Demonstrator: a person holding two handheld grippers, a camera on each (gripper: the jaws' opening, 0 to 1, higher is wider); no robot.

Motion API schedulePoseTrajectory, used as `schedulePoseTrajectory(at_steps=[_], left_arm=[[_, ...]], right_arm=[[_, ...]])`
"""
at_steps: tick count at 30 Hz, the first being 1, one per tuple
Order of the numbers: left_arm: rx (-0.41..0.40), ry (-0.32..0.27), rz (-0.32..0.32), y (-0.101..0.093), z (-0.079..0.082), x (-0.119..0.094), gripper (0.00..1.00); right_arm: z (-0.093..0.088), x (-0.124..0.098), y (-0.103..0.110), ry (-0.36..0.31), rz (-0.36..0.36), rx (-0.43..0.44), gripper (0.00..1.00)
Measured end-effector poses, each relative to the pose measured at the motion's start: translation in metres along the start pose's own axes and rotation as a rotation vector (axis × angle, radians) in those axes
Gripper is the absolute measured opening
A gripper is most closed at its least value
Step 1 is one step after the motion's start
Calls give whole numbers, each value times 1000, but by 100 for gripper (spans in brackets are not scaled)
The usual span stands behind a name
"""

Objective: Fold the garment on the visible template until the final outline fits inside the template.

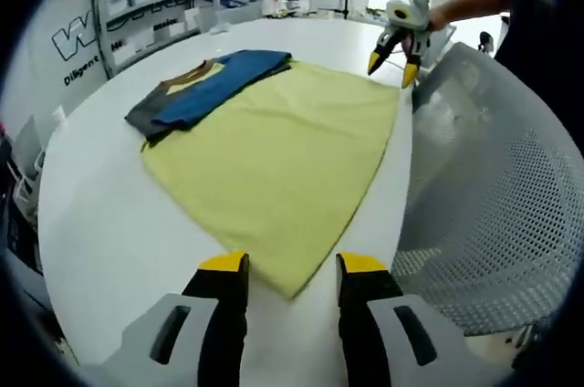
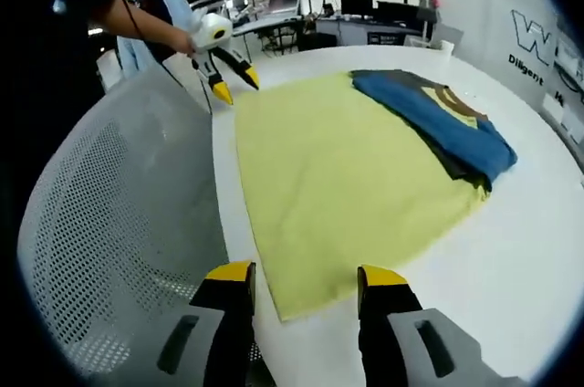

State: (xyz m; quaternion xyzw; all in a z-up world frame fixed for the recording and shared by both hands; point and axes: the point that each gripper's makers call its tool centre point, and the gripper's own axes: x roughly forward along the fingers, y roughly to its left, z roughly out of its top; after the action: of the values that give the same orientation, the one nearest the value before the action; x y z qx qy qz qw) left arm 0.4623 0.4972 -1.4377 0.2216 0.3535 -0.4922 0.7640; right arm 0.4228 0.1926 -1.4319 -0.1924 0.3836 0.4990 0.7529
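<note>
Both grippers, left (image 1: 292,270) and right (image 2: 305,276), hover parted and empty at near corners of the yellow template cloth (image 1: 283,154); the soft, limp folded garment (image 1: 205,84) lies along its far edge, best pinched at an edge.

opposite near corners, facing inward, sharing yellow cloth (image 1: 283,150) (image 2: 338,168)

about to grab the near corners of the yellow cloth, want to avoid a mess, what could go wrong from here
1. The yellow cloth lies close to the white table's edge beside the mesh chair; a pull that way could drag it off the table.
2. The folded blue and grey garments rest partly on the cloth's far side, so lifting it may topple them.
3. Both the left gripper and the right gripper stand open, holding nothing, so either could miss its corner.
</note>
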Motion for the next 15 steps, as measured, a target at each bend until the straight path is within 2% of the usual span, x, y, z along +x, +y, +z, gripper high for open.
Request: schedulePoseTrajectory(at_steps=[6, 15], left_arm=[[45, 44, -20, 0, -6, 0, 28], [124, 71, -42, 1, -6, 2, 23]], right_arm=[[-10, 2, 4, 43, 13, -41, 35], [-20, 2, 9, 96, 19, -107, 22]])
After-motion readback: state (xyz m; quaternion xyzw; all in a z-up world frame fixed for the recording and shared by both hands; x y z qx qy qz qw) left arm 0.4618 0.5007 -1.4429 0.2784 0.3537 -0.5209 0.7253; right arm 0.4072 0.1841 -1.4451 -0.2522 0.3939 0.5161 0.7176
